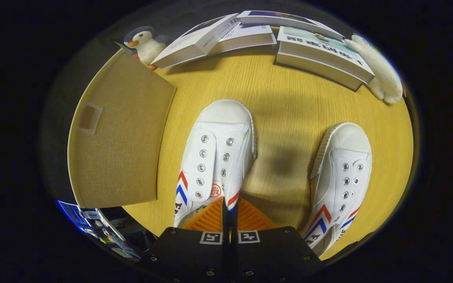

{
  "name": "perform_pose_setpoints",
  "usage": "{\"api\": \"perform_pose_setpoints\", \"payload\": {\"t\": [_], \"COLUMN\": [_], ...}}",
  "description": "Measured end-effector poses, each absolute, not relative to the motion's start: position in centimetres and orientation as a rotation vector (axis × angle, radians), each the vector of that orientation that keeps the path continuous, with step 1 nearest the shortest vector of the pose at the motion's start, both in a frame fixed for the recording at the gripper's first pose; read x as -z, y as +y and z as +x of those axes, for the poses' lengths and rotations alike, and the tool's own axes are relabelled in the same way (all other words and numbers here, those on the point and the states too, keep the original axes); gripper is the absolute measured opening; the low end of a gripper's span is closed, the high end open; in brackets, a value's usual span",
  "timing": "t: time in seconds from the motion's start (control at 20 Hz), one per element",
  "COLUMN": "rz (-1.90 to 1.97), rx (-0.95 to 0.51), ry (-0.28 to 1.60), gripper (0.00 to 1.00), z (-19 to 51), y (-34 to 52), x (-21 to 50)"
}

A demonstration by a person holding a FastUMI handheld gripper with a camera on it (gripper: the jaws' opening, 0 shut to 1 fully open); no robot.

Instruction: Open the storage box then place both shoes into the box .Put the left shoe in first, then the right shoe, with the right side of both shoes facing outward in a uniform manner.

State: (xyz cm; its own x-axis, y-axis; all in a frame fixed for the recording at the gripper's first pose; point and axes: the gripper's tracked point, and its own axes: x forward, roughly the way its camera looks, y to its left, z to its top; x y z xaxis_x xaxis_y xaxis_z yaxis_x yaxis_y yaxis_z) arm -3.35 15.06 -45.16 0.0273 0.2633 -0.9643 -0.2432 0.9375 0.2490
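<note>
Two white canvas shoes with red and blue chevrons point away from me over the wooden table [285, 94]. One white shoe [216, 157] is right at my fingers and looks larger and closer than the other. My gripper [230, 212] is shut on the collar edge at its right side, and the fingers hide its heel. The second shoe [342, 177] lies flat on the table to the right of the fingers. To the left of the held shoe is the beige fabric storage box [120, 145], its flat top with a small label patch facing me. I cannot tell whether it is open.
Beyond the shoes, several books [218, 37] lie along the far edge of the table, with a thick one [321, 51] further right. A plush penguin [146, 43] sits behind the box, and a white plush toy [383, 74] is at the far right. Bare wood lies between the two shoes.
</note>
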Motion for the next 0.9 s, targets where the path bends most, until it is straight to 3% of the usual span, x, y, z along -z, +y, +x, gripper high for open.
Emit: {"api": "perform_pose_setpoints", "payload": {"t": [0.35, 0.9], "rz": [0.1, 0.151], "rx": [-0.365, -0.401], "ry": [1.525, 1.435], "gripper": [0.0, 0.0], "z": [-3.9, -1.4], "y": [14.8, 17.7], "x": [42.4, 30.3]}}
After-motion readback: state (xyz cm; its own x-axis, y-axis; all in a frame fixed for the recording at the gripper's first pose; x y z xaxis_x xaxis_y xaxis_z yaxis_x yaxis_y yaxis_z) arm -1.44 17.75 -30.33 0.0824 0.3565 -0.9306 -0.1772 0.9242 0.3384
